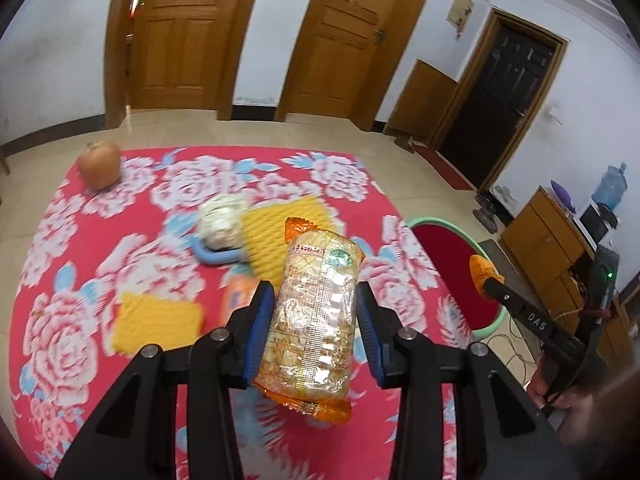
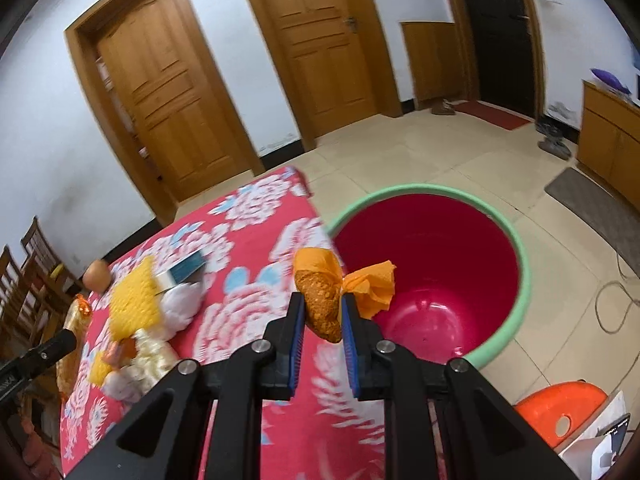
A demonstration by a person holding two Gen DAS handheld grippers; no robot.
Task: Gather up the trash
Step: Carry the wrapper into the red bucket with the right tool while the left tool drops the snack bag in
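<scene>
A clear packet of crackers with orange ends (image 1: pixel 316 312) stands upright between the blue pads of my left gripper (image 1: pixel 314 286), which is shut on it above the red floral tablecloth (image 1: pixel 60 280). In the right wrist view my right gripper (image 2: pixel 322 300) is shut on a small snack in an orange wrapper (image 2: pixel 320 304), whose twisted end hangs over the bin's mouth. The red bin with a green rim (image 2: pixel 420 190) stands on the floor by the table's edge, with nothing visible inside. The right gripper (image 1: pixel 490 280) also shows beside the bin (image 1: pixel 448 264) in the left wrist view.
On the cloth lie yellow cloths (image 1: pixel 280 236), crumpled white paper (image 1: pixel 220 220), a round fruit (image 1: pixel 99 164) and a teal box (image 2: pixel 186 268). An orange stool (image 2: pixel 560 404), cables and a wooden cabinet (image 2: pixel 608 136) are to the right; chairs (image 2: pixel 24 272) stand at the left.
</scene>
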